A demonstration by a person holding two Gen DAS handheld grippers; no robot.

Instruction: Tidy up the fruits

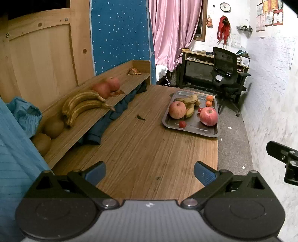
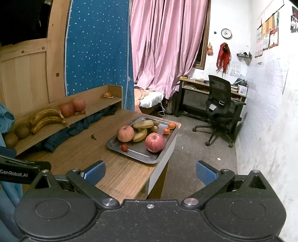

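Tray (image 1: 214, 133) bananas (image 1: 190, 99) half hidden behind apples (count unclear), shelf apples (image 1: 101, 89) blurred

Domestic bedroom doubling as study. Evidenced by pink curtain (image 2: 167, 46) over window, wooden bunk-bed frame (image 1: 37, 52), pillow (image 2: 151, 99) on bedding, desk (image 2: 210, 87) with black office chair (image 2: 219, 104), wall clock (image 2: 226, 33), certificates (image 1: 270, 15) pinned to whitewashed wall.

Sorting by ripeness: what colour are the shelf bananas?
The shelf bananas are dull yellow, heavily browned; the left wrist view shows it best.
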